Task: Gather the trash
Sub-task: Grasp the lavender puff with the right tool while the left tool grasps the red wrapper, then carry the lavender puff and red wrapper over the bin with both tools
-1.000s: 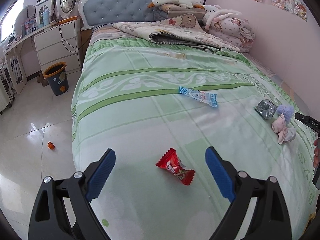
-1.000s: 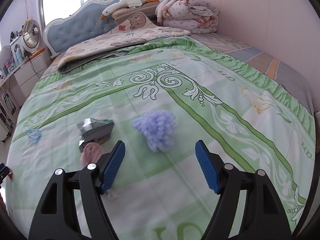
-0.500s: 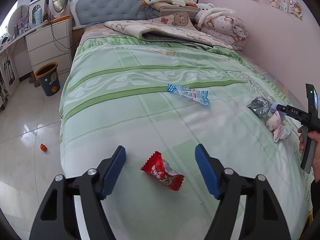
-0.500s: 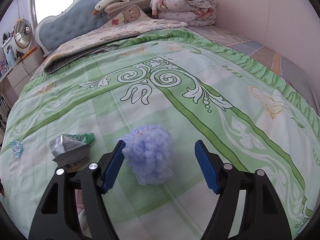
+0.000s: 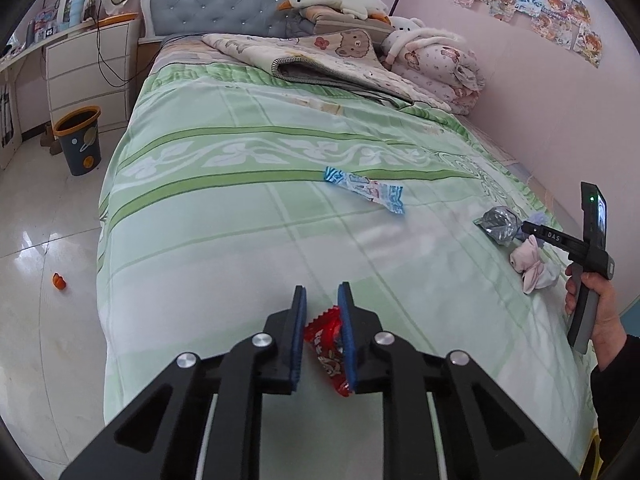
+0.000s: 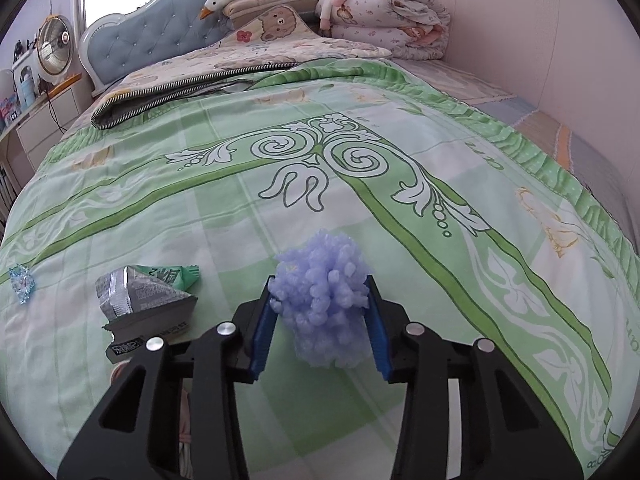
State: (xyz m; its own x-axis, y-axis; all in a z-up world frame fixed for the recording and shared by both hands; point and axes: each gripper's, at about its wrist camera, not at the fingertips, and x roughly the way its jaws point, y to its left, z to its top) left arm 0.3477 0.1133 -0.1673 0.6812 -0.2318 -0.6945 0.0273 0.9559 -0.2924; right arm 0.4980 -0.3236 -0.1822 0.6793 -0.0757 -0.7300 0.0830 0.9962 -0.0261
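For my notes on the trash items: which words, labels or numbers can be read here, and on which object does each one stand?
"DAS": white letters on the right gripper.
Red wrapper in the left gripper: print blurred, unreadable.
Blue-white wrapper: too small.
Silver-green packet: too blurred.
Wall stickers: too small.

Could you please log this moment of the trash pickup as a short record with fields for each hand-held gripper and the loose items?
setting: green patterned bedspread on a bed
left hand-held gripper: shut on red snack wrapper near the bed's foot edge
right hand-held gripper: shut on fluffy lilac ball
loose trash on bed: blue-white wrapper; silver-green foil packet
other item: pink cloth bundle beside the foil packet
bin: dark bin with orange rim on the floor
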